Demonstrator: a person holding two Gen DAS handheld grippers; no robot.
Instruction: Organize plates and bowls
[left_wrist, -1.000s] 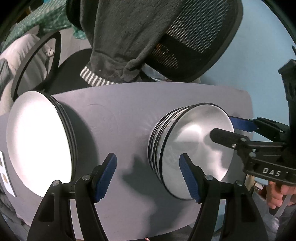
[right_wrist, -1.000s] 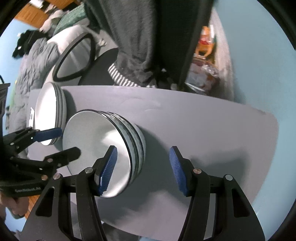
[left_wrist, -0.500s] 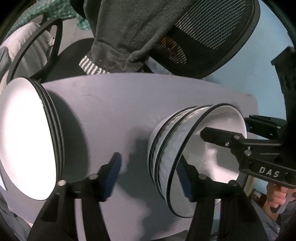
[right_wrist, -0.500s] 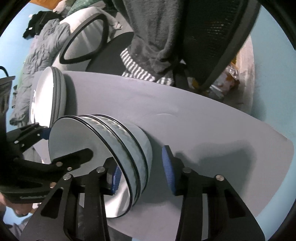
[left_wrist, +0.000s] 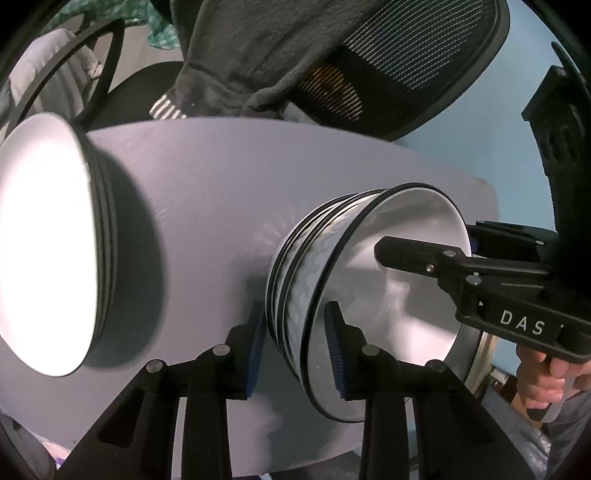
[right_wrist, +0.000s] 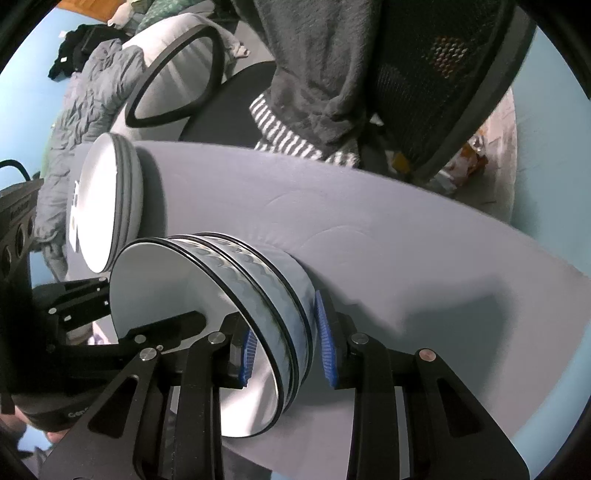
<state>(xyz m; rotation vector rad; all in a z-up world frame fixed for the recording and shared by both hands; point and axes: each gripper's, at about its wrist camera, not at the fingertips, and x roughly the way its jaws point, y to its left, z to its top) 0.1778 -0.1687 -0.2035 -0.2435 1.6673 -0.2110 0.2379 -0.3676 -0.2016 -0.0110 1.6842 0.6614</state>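
Note:
A stack of white bowls (left_wrist: 369, 288) with black rims and grey wave pattern stands on the grey table (left_wrist: 229, 192). My left gripper (left_wrist: 295, 347) straddles the stack's near wall, one finger outside, one inside the top bowl, jaws narrowed around it. My right gripper (right_wrist: 286, 349) straddles the opposite wall of the bowl stack (right_wrist: 236, 295) the same way. A stack of white plates (left_wrist: 44, 240) sits at the left, also in the right wrist view (right_wrist: 99, 203).
A black mesh office chair (left_wrist: 388, 62) draped with a dark garment (left_wrist: 258, 48) stands behind the table. A grey blanket (right_wrist: 85, 110) lies at the far left. The table's right half (right_wrist: 424, 258) is bare.
Both grippers moved in on the bowl stack from opposite sides and their jaws narrowed around the stack's walls. The stack looks nearer and larger in both views.

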